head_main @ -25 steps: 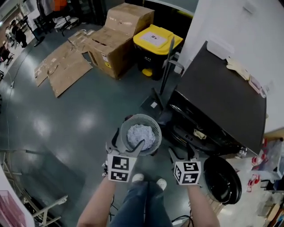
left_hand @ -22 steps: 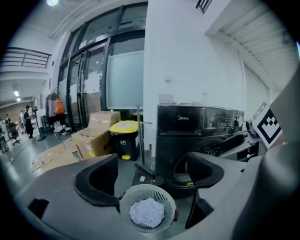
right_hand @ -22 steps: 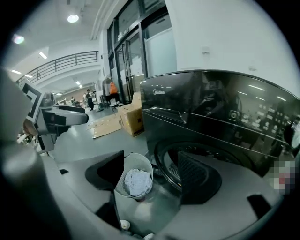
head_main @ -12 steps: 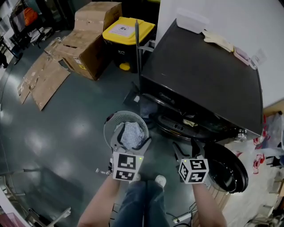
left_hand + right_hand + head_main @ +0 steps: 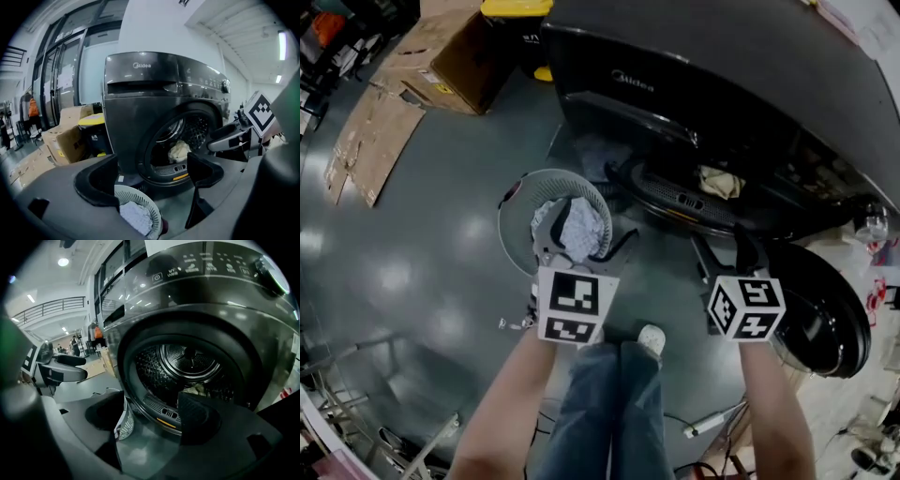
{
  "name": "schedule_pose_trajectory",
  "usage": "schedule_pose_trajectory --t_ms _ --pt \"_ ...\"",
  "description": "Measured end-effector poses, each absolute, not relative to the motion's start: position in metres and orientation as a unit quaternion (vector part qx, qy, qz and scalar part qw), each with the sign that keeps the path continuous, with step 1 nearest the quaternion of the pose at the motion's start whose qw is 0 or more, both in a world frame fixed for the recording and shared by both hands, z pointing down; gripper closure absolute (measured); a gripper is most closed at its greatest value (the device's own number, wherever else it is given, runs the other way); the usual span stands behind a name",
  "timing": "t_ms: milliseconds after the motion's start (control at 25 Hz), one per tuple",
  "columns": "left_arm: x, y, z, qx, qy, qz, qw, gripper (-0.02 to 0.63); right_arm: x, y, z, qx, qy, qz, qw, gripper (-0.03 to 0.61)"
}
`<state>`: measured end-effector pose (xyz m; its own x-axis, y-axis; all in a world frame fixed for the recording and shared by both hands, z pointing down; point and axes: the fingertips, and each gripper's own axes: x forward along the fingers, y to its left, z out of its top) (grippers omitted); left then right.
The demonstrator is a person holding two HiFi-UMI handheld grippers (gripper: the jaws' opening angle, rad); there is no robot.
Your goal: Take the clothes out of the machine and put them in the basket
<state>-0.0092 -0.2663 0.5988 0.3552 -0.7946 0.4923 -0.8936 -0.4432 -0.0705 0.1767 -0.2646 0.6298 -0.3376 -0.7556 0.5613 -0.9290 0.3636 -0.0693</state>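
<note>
The black front-loading machine [image 5: 703,84] stands with its round door [image 5: 825,314] swung open to the right. A cream garment [image 5: 719,180] lies at the front of the drum [image 5: 187,362], and shows again as the cream garment [image 5: 178,151] and the garment [image 5: 199,390]. The grey slatted basket [image 5: 517,202] sits on the floor left of the opening, holding a white cloth [image 5: 574,227]. My left gripper [image 5: 581,251] hangs over the basket's near rim, open and empty. My right gripper [image 5: 727,255] faces the drum opening, open and empty, short of the garment.
Cardboard boxes [image 5: 441,56] and flattened cardboard [image 5: 366,141] lie on the floor at the far left, beside a yellow-lidded bin [image 5: 520,9]. The person's legs and shoe [image 5: 652,337] are between the grippers. A metal frame [image 5: 356,422] stands at the lower left.
Both grippers have come down and moved closer to the machine's front. The view has tipped toward the drum opening. The basket and its white cloth have stayed put.
</note>
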Motion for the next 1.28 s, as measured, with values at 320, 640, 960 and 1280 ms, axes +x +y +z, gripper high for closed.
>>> schedule_pose_trajectory --t_ms 320,640,960,1280 --pt "0.019 -0.258 0.686 0.825 -0.497 0.245 0.109 0.150 0.192 -0.250 0.722 0.525 -0.796 0.202 0.224 0.236" --pt "0.031 -0.273 0.720 0.834 -0.483 0.239 0.116 0.153 0.214 -0.275 0.749 0.550 -0.785 0.173 0.226 0.236" --pt "0.027 -0.307 0.736 0.839 -0.483 0.243 0.062 0.156 0.260 -0.350 0.776 0.609 -0.736 0.105 0.276 0.235" --pt "0.026 -0.333 0.745 0.845 -0.496 0.197 0.025 0.156 0.292 -0.412 0.813 0.631 -0.690 0.133 0.328 0.178"
